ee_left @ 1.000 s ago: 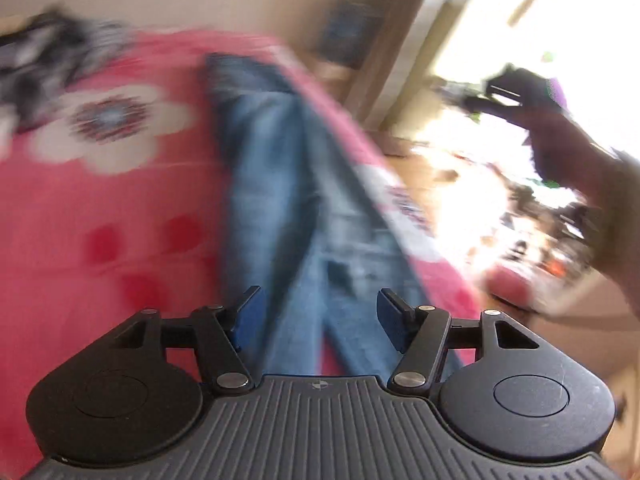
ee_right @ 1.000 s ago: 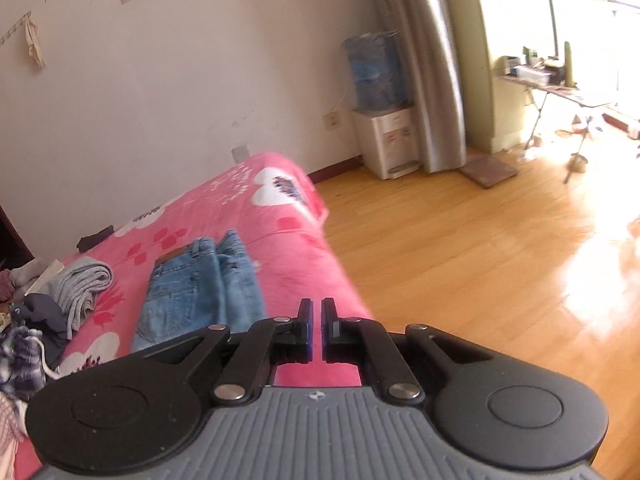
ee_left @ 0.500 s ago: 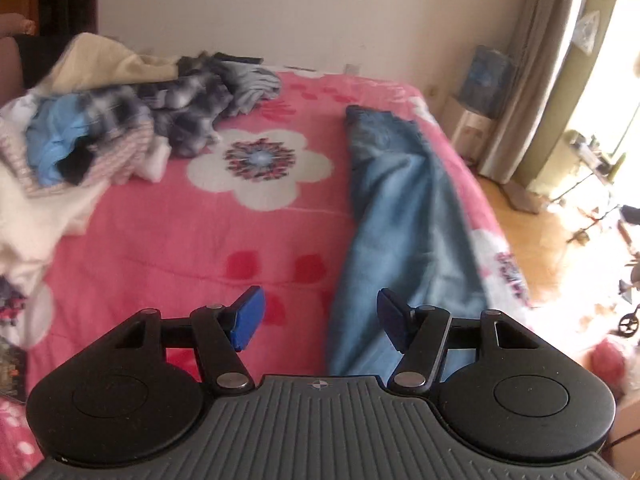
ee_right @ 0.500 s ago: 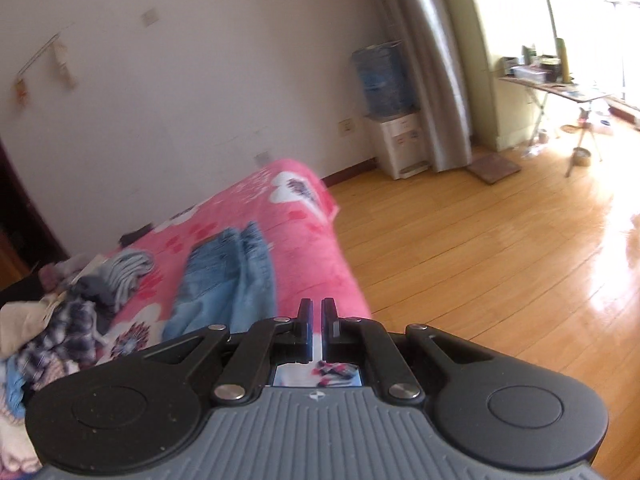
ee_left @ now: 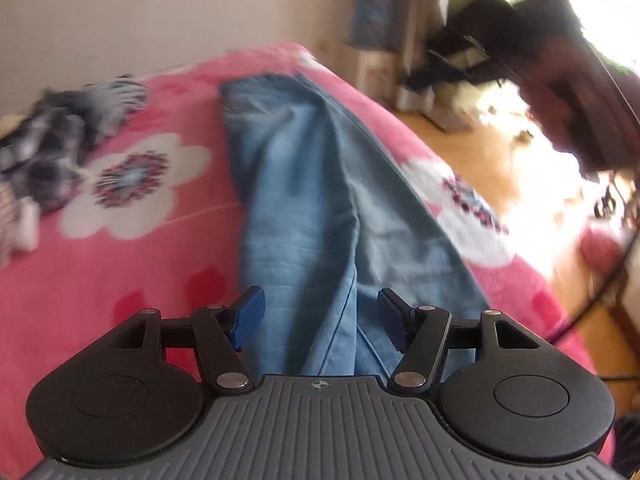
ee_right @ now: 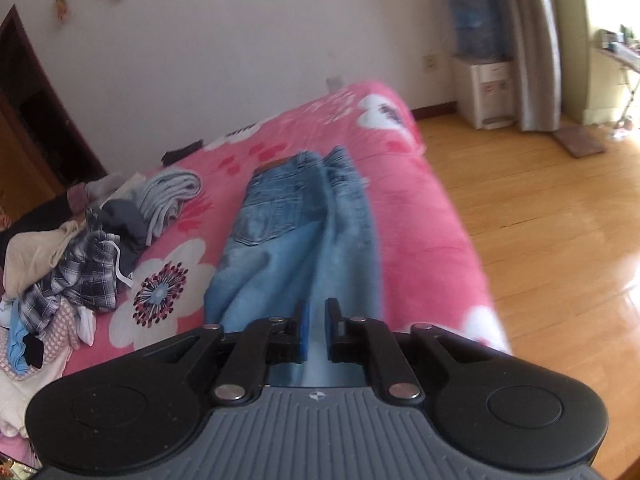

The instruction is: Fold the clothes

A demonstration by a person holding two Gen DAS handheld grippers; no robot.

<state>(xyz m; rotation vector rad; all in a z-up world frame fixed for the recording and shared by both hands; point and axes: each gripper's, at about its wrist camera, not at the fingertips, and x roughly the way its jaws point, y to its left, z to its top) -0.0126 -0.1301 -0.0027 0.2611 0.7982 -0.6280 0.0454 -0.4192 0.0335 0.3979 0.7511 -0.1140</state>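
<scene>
The jeans [ee_right: 304, 232] lie on the pink bed [ee_right: 420, 240], doubled lengthwise, one leg over the other. Their long axis runs from the waistband, at the end toward the wall, down to the leg ends under the two grippers. A back pocket faces up on the jeans' left half.

The right gripper [ee_right: 315, 330] has its jaws drawn to a narrow slit with denim showing in the gap; it looks pinched on a leg, though I cannot tell how firmly. The left gripper [ee_left: 318, 318] hangs wide open above the legs, holding nothing.

Risks, as I judge them:
- A one-sided pull by the right gripper could drag the top leg off the lower one and skew the lengthwise fold.
- The jeans lie close to the bed's floor-side edge, so a tug that way could slide them off.
- If the left gripper closes on only the top layer, the legs would separate when lifted.

The clothes pile [ee_right: 80, 248] sits beside the jeans, apart from them.
</scene>
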